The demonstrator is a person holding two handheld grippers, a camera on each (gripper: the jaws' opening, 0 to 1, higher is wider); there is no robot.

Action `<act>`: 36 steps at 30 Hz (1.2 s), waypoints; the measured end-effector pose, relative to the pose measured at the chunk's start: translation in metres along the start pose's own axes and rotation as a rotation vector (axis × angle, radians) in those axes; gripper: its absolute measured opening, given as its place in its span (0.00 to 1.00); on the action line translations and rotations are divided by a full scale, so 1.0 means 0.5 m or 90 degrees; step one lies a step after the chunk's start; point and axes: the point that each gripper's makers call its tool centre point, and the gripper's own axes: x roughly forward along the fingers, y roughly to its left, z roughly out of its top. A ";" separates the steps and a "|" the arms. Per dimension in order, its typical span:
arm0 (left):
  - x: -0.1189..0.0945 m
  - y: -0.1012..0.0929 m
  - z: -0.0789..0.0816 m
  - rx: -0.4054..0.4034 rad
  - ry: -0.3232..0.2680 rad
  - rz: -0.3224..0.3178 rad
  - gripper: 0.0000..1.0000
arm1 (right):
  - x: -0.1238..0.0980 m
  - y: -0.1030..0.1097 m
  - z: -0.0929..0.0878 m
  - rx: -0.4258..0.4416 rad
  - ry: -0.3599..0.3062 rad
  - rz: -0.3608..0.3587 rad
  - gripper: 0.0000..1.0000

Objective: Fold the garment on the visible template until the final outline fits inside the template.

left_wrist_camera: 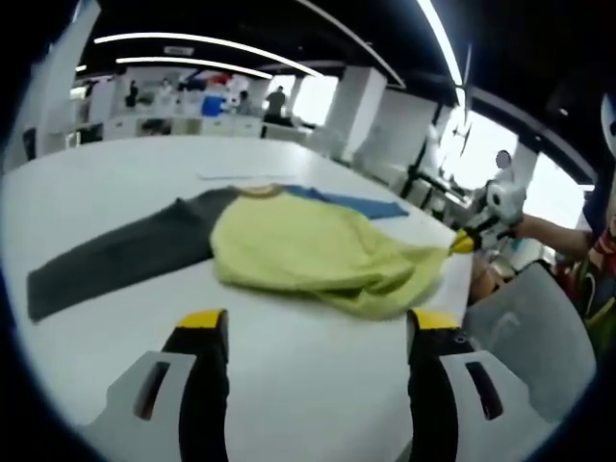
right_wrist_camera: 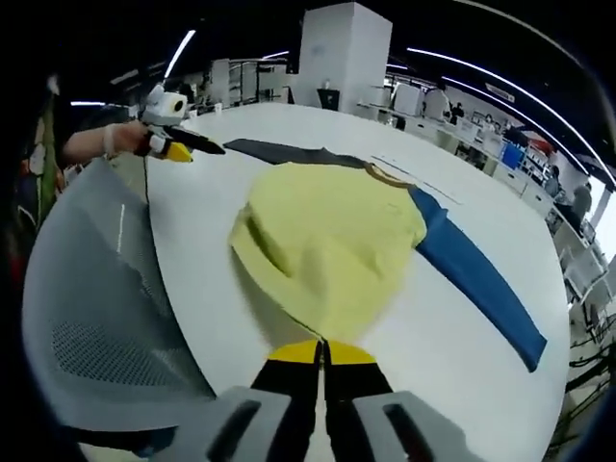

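Observation:
A long-sleeved shirt lies on the white table (left_wrist_camera: 115, 192), with a yellow body (left_wrist_camera: 308, 250), a grey sleeve (left_wrist_camera: 115, 255) and a blue sleeve (left_wrist_camera: 351, 202). In the right gripper view the yellow body (right_wrist_camera: 332, 241) stretches away from my right gripper (right_wrist_camera: 322, 352), which is shut on the lifted hem. The blue sleeve (right_wrist_camera: 472, 274) runs off to the right and the grey sleeve (right_wrist_camera: 284, 152) lies far behind. My left gripper (left_wrist_camera: 318, 322) hovers open over bare table short of the shirt. The right gripper (left_wrist_camera: 464, 243) shows at the hem's right end. Faint template lines (right_wrist_camera: 419, 180) cross the table past the collar.
A grey mesh chair (right_wrist_camera: 96, 308) stands close to the table's edge beside my right gripper. A hand holds the left gripper (right_wrist_camera: 178, 144) at the far table edge. Desks, pillars and people fill the room behind.

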 end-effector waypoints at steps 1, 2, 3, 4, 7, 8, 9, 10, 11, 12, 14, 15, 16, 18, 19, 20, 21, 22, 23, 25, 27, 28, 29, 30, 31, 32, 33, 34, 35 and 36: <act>0.001 0.000 0.000 0.000 0.000 0.000 0.72 | 0.005 -0.001 -0.009 -0.003 0.006 -0.001 0.00; 0.001 -0.001 0.000 -0.001 0.000 -0.001 0.72 | 0.009 -0.003 -0.015 -0.002 0.008 -0.002 0.00; 0.001 0.000 -0.001 -0.001 0.001 -0.002 0.72 | 0.014 -0.003 -0.023 0.001 0.014 -0.002 0.00; 0.002 0.000 -0.002 0.000 0.003 -0.003 0.72 | 0.015 -0.002 -0.026 0.002 0.015 0.000 0.00; 0.005 0.001 -0.007 0.002 0.010 -0.005 0.70 | 0.021 -0.002 -0.036 0.012 0.018 0.000 0.00; 0.008 0.002 -0.009 0.001 0.016 -0.005 0.69 | 0.022 -0.004 -0.038 0.018 0.018 0.000 0.00; 0.011 0.002 -0.011 -0.001 0.020 -0.007 0.67 | 0.022 -0.003 -0.038 0.020 0.018 0.001 0.00; 0.016 0.004 -0.014 -0.007 0.028 -0.008 0.64 | 0.022 -0.003 -0.038 0.020 0.017 0.001 0.00; 0.020 0.007 -0.015 -0.010 0.031 -0.008 0.62 | 0.022 -0.002 -0.038 0.020 0.017 0.001 0.00; 0.028 0.012 -0.016 -0.015 0.033 -0.010 0.61 | 0.022 -0.003 -0.039 0.021 0.017 0.001 0.00; 0.044 0.020 -0.022 -0.022 0.047 -0.010 0.58 | 0.022 -0.004 -0.039 0.021 0.015 -0.001 0.00; 0.051 0.027 -0.021 -0.021 0.055 -0.002 0.57 | 0.021 -0.005 -0.038 0.022 0.014 -0.001 0.00; 0.057 0.030 -0.016 -0.019 0.054 0.001 0.53 | 0.021 -0.006 -0.037 0.024 0.013 -0.002 0.00; 0.074 0.045 -0.013 -0.035 0.057 0.005 0.48 | 0.022 -0.006 -0.038 0.028 0.011 -0.003 0.00; 0.083 0.048 -0.010 -0.038 0.055 0.003 0.47 | 0.022 -0.007 -0.039 0.028 0.012 -0.003 0.00; 0.096 0.051 -0.010 -0.043 0.054 0.002 0.46 | 0.023 -0.007 -0.040 0.029 0.013 -0.003 0.00; 0.101 0.052 -0.011 -0.045 0.058 0.004 0.45 | 0.023 -0.006 -0.039 0.028 0.012 -0.003 0.00; 0.111 0.050 -0.015 -0.045 0.071 0.007 0.41 | 0.023 -0.005 -0.039 0.030 0.013 -0.002 0.00; 0.118 0.046 -0.015 -0.057 0.071 -0.001 0.38 | 0.023 -0.006 -0.040 0.031 0.013 -0.003 0.00; 0.138 0.022 -0.015 -0.143 0.073 -0.027 0.33 | 0.022 -0.007 -0.040 0.032 0.013 -0.005 0.00; 0.153 0.027 -0.012 -0.173 0.055 -0.017 0.34 | 0.022 -0.004 -0.038 0.031 0.013 -0.008 0.00; 0.158 0.026 -0.014 -0.203 0.057 -0.010 0.33 | 0.022 -0.003 -0.038 0.030 0.013 -0.008 0.00; 0.166 0.029 -0.017 -0.230 0.057 -0.013 0.32 | 0.021 -0.001 -0.037 0.030 0.014 -0.008 0.00; 0.171 0.036 -0.022 -0.250 0.059 -0.007 0.31 | 0.021 -0.001 -0.037 0.031 0.013 -0.009 0.00; 0.173 0.041 -0.029 -0.269 0.067 0.003 0.30 | 0.021 0.001 -0.037 0.031 0.014 -0.009 0.00; 0.178 0.044 -0.028 -0.272 0.059 0.007 0.30 | 0.021 0.002 -0.037 0.031 0.014 -0.009 0.00; 0.181 0.047 -0.032 -0.284 0.063 0.015 0.29 | 0.021 0.002 -0.037 0.032 0.013 -0.010 0.00; 0.183 0.051 -0.035 -0.282 0.063 0.018 0.28 | 0.021 0.000 -0.039 0.031 0.014 -0.010 0.00; 0.185 0.052 -0.037 -0.286 0.064 0.020 0.27 | 0.021 -0.001 -0.040 0.030 0.014 -0.010 0.00; 0.189 0.054 -0.039 -0.295 0.063 0.020 0.24 | 0.021 -0.002 -0.041 0.031 0.014 -0.010 0.00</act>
